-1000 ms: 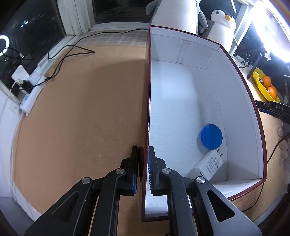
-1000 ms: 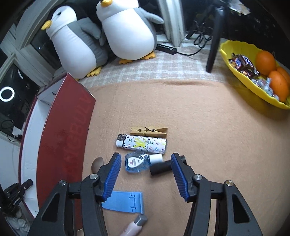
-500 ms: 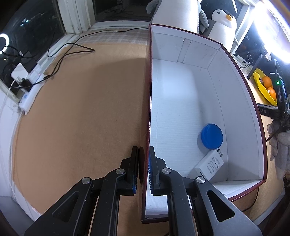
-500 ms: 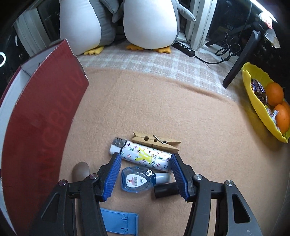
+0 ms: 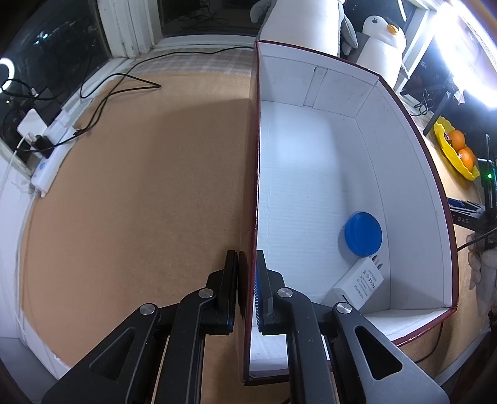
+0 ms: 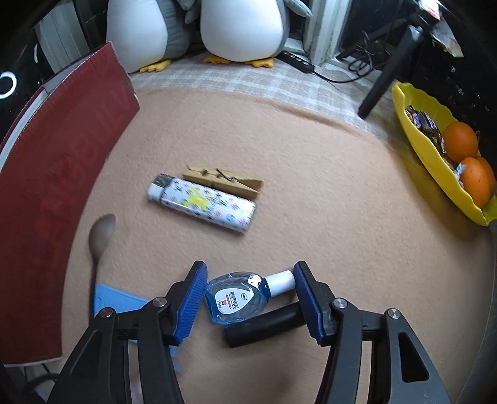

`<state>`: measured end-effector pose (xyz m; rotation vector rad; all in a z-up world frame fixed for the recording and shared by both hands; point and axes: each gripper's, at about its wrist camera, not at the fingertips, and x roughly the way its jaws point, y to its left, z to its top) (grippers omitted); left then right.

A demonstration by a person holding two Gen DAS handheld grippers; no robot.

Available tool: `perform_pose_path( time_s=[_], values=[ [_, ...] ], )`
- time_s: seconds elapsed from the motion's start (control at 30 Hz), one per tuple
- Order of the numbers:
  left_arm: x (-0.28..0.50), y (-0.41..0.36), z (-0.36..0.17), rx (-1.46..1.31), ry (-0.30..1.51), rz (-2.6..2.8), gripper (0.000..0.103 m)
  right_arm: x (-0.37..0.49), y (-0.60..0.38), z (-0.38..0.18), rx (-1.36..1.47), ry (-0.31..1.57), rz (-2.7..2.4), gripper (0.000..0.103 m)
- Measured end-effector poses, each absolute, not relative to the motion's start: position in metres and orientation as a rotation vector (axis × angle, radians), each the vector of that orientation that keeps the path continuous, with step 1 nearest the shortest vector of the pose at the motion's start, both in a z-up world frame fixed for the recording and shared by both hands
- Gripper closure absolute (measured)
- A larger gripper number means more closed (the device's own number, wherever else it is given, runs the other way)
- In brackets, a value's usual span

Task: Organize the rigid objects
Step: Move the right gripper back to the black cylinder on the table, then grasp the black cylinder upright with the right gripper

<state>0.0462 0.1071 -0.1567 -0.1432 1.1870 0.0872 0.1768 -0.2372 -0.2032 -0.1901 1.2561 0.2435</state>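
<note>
A worktop [image 6: 310,161] covered in tan cloth, with two plush penguins [image 6: 242,28] at its far edge beside a window frame. Left wrist view: the left hand-held gripper [image 5: 247,289] is pressed together on the near left wall of a red cardboard box [image 5: 419,130] with a white interior. Inside the box, near its right wall, lie a blue round lid [image 5: 362,229] and, just beside it, a white charger [image 5: 360,284]. Right wrist view: the right hand-held gripper [image 6: 250,298] is spread, its blue pads flanking a small blue eye-drop bottle [image 6: 237,296] that lies on its side, cap toward the right. A black cylinder [image 6: 264,324] lies just behind the bottle. Farther off rest a patterned lighter [image 6: 202,202] and a wooden clothespin [image 6: 222,181], touching. A spoon [image 6: 101,236] and a blue flat piece [image 6: 119,300] lie to the left, near the box. A yellow bowl [image 6: 416,146] of oranges sits at right.
</note>
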Motion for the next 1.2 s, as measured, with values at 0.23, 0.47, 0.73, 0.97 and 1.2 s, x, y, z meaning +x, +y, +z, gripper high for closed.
perform_pose_path(
  time_s=[0.23,0.47,0.73,0.97,1.2],
  values=[
    [0.046,0.108,-0.157,-0.147,1.186,0.087,0.095,0.171,-0.282,-0.191,-0.043,1.236,0.166,0.05],
    [0.046,0.108,-0.157,-0.144,1.187,0.088,0.095,0.145,-0.318,-0.179,0.208,1.237,0.077,0.05],
    [0.046,0.107,-0.157,-0.145,1.186,0.087,0.095,0.136,-0.322,-0.197,0.4,1.328,0.064,0.051],
    [0.045,0.107,-0.157,-0.145,1.185,0.086,0.095,0.144,-0.301,-0.192,0.268,1.342,0.054,0.057],
    [0.045,0.107,-0.157,-0.142,1.185,0.087,0.095,0.143,-0.29,-0.194,0.028,1.354,0.071,0.083]
  ],
)
